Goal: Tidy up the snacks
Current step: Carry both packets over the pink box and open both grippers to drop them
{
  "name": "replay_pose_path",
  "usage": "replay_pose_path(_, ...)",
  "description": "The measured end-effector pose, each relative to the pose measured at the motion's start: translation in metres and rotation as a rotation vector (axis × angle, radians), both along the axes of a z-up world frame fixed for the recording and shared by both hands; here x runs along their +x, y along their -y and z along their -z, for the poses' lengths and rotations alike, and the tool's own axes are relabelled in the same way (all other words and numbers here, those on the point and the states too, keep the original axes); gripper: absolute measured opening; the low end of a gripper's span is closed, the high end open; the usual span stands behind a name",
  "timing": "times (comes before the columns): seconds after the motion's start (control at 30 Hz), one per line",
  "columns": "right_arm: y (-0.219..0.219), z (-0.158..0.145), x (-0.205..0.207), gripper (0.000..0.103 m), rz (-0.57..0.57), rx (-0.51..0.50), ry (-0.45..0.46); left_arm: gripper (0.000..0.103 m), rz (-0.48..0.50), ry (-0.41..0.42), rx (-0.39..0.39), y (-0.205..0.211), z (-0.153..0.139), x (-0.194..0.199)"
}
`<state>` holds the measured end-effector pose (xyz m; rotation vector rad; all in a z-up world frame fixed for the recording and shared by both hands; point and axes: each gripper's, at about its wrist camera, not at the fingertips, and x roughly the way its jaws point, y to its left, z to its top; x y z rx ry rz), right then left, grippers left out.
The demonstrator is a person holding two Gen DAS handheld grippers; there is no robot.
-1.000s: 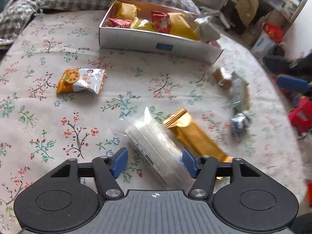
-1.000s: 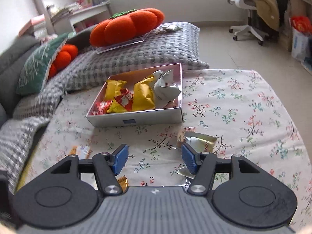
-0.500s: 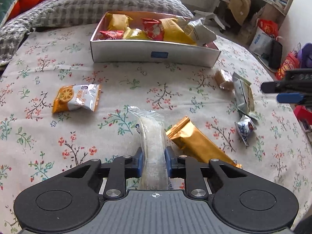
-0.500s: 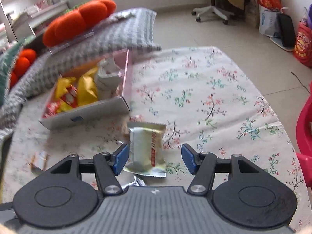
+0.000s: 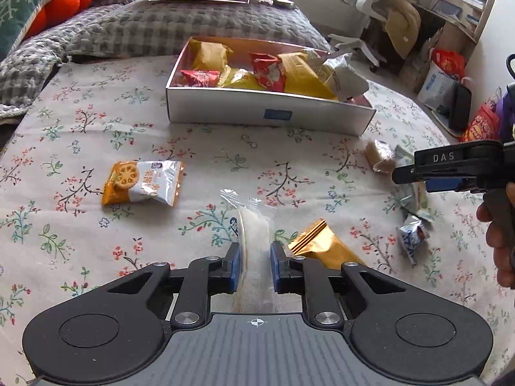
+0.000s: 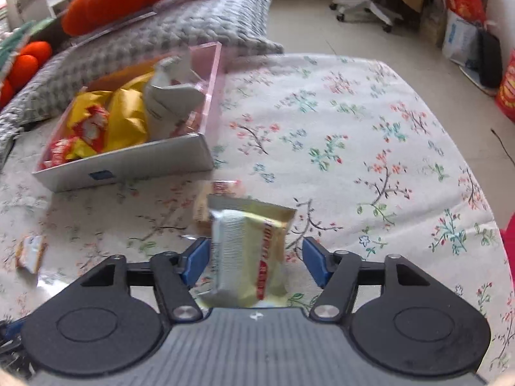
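Floral-cloth tabletop (image 5: 80, 122): white rectangular cardboard box (image 5: 267, 114) at 12 o'clock, holding yellow and red snack packets (image 5: 273, 70). Left gripper (image 5: 254, 267) jaws clenched on clear-wrapped white wafer pack (image 5: 256, 241); right gripper (image 6: 256, 262) jaws released around silver-gold foil packet (image 6: 249, 251).

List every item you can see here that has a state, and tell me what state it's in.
Left tongs: shut on the clear-wrapped snack.
Right tongs: open, straddling the silver-and-gold packet.
Snack box: open, holding packets.
Orange-and-white biscuit packet: sealed, flat on the cloth.
Gold bar: sealed, lying flat.
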<state>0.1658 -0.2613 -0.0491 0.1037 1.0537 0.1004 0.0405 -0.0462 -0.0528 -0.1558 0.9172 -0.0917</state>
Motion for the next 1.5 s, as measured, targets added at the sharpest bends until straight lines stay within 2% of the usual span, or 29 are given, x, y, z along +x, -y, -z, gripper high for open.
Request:
replay_pose_path(0.1, 0.002, 0.005, 0.001, 0.047, 0.006, 0.023, -0.028, 0.022, 0.027, -0.034, 0.014, 0.002, 0.007, 0.003)
replay_pose_path(0.23, -0.004, 0.005, 0.0, 0.043, -0.007, -0.021, -0.017, 0.024, 0.049, -0.038, 0.045, 0.007, 0.009, 0.004)
replay_pose_path(0.47, 0.002, -0.002, -0.001, 0.043, 0.019, 0.037, -0.023, 0.018, 0.032, -0.027, 0.031, 0.003, 0.007, 0.004)
replay_pose_path(0.63, 0.008, -0.013, -0.004, 0.043, 0.039, 0.09, 0.005, 0.017, 0.024, 0.01, 0.02, 0.0, -0.002, 0.003)
replay_pose_path(1.0, -0.002, -0.025, -0.01, 0.043, -0.001, 0.127, 0.039, 0.017, -0.015, 0.068, 0.0, -0.009, -0.017, 0.005)
replay_pose_path(1.17, 0.003, -0.028, -0.009, 0.043, 0.022, 0.13, 0.054, 0.017, -0.026, 0.107, 0.016, -0.011, -0.027, 0.008)
replay_pose_path(1.3, 0.01, -0.032, -0.008, 0.043, 0.063, 0.145, 0.074, 0.017, -0.039, 0.124, 0.006, -0.015, -0.035, 0.02)
replay_pose_path(1.5, 0.008, -0.036, -0.004, 0.043, 0.056, 0.144, 0.103, 0.017, -0.058, 0.153, 0.0, -0.023, -0.048, 0.044)
